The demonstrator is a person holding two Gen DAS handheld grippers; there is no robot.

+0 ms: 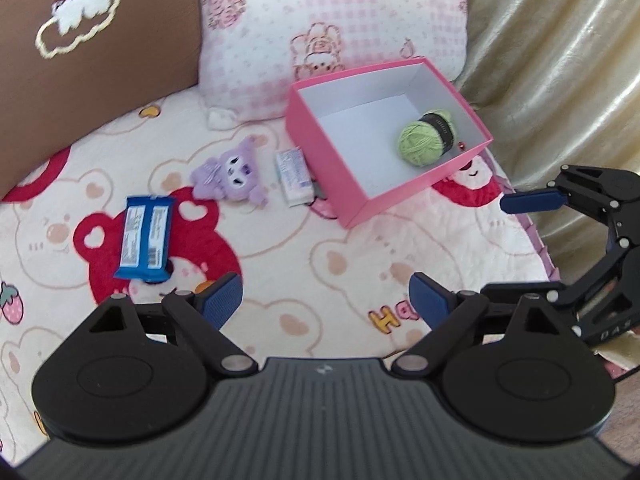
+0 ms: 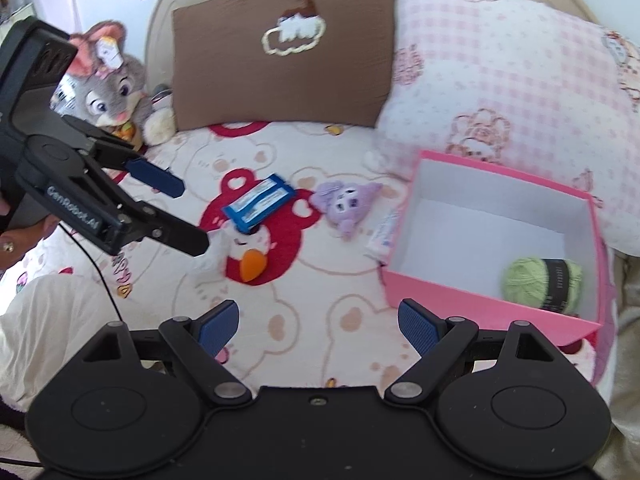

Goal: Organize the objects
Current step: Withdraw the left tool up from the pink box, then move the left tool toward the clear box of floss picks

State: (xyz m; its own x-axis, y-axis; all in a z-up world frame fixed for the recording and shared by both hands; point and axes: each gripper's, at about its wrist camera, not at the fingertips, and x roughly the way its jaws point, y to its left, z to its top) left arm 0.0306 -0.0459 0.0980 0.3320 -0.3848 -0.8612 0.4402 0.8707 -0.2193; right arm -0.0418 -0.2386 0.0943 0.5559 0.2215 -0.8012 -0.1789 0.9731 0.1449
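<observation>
Right gripper [image 2: 319,324] alone sights grey plush rabbit [image 2: 110,84].

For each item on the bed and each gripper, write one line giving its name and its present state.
pink box: lidless, holding only the yarn
green yarn ball: inside the box, banded
blue snack pack: sealed, flat on the blanket
purple plush: lying outside the box
white packet: lying against the box wall
left gripper: open, empty
right gripper: open, empty
</observation>
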